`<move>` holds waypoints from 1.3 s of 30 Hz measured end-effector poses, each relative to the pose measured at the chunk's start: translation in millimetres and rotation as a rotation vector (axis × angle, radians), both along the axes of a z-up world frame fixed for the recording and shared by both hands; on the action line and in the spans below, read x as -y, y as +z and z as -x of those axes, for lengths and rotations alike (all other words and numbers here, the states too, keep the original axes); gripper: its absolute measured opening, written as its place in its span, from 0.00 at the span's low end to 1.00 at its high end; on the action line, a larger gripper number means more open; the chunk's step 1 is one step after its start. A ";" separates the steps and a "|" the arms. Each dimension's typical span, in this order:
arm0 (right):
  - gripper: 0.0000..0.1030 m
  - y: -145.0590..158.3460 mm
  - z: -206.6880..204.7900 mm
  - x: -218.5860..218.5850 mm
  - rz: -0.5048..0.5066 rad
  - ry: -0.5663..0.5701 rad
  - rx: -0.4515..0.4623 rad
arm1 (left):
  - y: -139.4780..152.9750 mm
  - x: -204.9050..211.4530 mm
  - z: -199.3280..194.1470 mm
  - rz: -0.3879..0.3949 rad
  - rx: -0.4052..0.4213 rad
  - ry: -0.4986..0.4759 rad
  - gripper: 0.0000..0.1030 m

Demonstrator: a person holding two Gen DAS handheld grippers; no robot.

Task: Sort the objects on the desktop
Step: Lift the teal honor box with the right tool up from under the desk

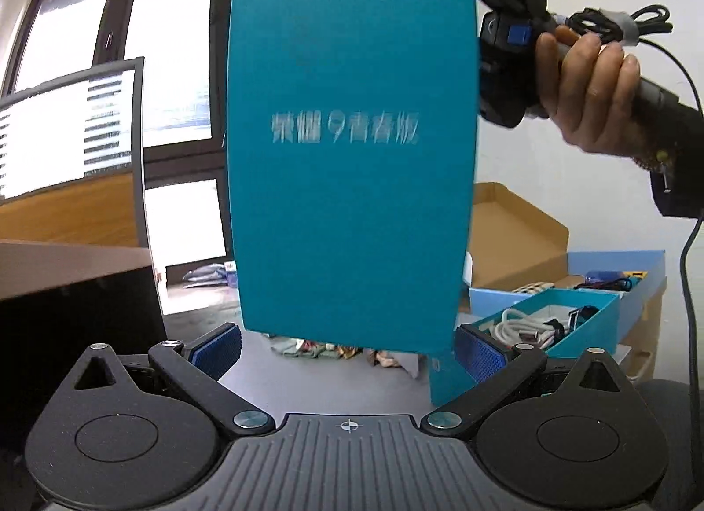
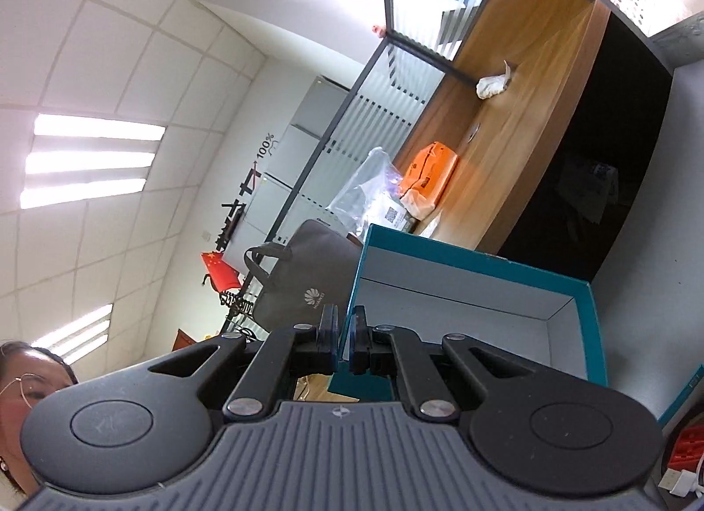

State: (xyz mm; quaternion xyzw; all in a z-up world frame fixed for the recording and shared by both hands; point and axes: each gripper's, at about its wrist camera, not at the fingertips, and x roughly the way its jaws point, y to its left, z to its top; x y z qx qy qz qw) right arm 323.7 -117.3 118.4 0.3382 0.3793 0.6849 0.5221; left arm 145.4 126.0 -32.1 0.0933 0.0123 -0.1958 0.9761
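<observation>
- My left tongs [image 1: 347, 346], bottom of the left wrist view: spread wide, blue pads either side, nothing pinched. The teal lid's lower edge hangs between them w/o touching, as far as I can tell. I judge they're held ready to steady or take it.
- Teal box lid [image 1: 352, 150] fills the centre of that view, upright, printed face toward my left cam, text blurred. It's up off the bench, held by one edge, prob. so I can turn it and fit it back on its tray.
- My right tongs [image 2: 346, 335], lower centre of the right wrist view: pressed together on the lid's thin side wall, one pad inside, one outside. Pinching the wall is the only real purchase on a shallow lid.
- From that side the lid [image 2: 462, 304] shows its pale hollow interior facing my right cam, empty.
- My right hand [image 1: 589, 84], upper right of the left view, grips the tool handle w/ the cable trailing down.
- Further back, lower right of the left view: matching teal tray [image 1: 585, 326] on the grey bench [image 1: 281, 383], holding white cables & small bits. I judge that's where the lid belongs.
- Behind it a light-blue box [image 1: 633, 277] w/ more oddments, then an open cardboard box [image 1: 515, 238].
- Far left: monitor [image 1: 75, 128], windows behind.
</observation>
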 end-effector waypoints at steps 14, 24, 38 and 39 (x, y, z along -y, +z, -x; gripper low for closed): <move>0.07 -5.2 1.5 5.1 0.012 -0.018 0.010 | 14.9 8.5 3.3 -0.068 -0.036 -0.058 0.87; 0.12 -30.1 -11.8 56.3 0.001 -0.099 -0.030 | 38.8 25.2 -16.1 -0.207 -0.300 -0.260 0.87; 0.47 -95.7 -16.9 168.6 -0.049 -0.240 -0.125 | 79.9 70.1 -55.7 -0.433 -0.466 -0.487 0.87; 0.48 -98.6 -16.9 176.3 -0.043 -0.259 -0.125 | 82.8 73.5 -59.1 -0.448 -0.480 -0.499 0.87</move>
